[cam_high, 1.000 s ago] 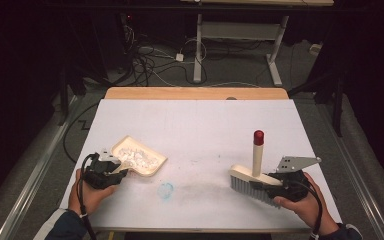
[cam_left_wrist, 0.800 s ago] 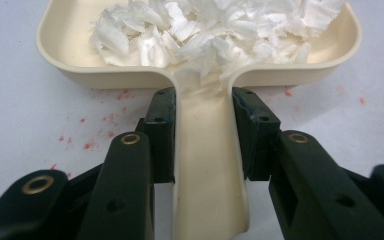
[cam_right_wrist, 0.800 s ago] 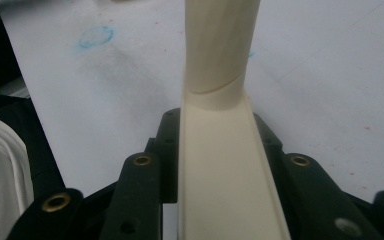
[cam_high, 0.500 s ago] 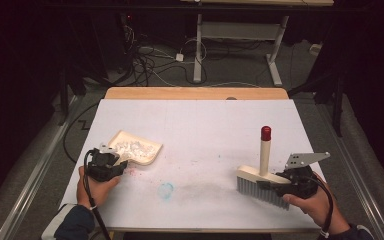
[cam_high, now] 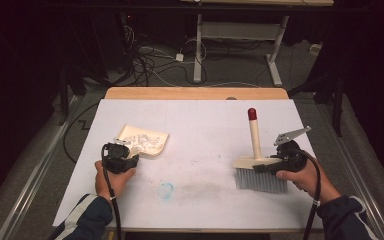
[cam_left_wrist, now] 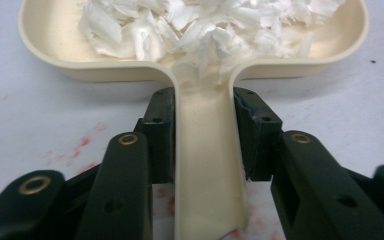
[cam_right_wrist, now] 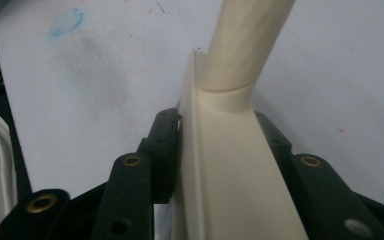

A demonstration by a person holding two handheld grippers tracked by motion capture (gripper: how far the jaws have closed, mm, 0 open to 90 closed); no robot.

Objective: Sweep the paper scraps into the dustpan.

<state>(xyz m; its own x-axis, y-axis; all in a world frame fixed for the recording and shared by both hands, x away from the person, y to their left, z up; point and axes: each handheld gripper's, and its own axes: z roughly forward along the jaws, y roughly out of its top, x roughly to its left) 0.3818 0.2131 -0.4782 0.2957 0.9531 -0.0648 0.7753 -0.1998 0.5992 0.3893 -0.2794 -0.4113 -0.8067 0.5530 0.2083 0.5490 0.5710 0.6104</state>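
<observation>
A cream dustpan [cam_high: 147,140] lies on the white table's left side, heaped with white paper scraps [cam_left_wrist: 200,25]. My left gripper [cam_high: 122,156] is shut on the dustpan's handle [cam_left_wrist: 205,165]; both jaws press its sides in the left gripper view. On the right stands a cream brush [cam_high: 257,165] with grey bristles [cam_high: 261,181] on the table and a red-tipped handle [cam_high: 253,131] pointing up. My right gripper [cam_high: 275,165] is shut on the brush's head [cam_right_wrist: 230,170], its jaws flanking the cream block.
The white table top [cam_high: 200,125] carries a blue smudge [cam_high: 166,190] and a grey dusty patch [cam_high: 205,187] near the front middle. A wooden edge [cam_high: 195,93] runs along the back. Cables [cam_high: 150,65] and desk legs stand on the floor behind.
The left gripper has drawn the dustpan a little toward the left. The right gripper has carried the brush rightward, away from the table's middle.
</observation>
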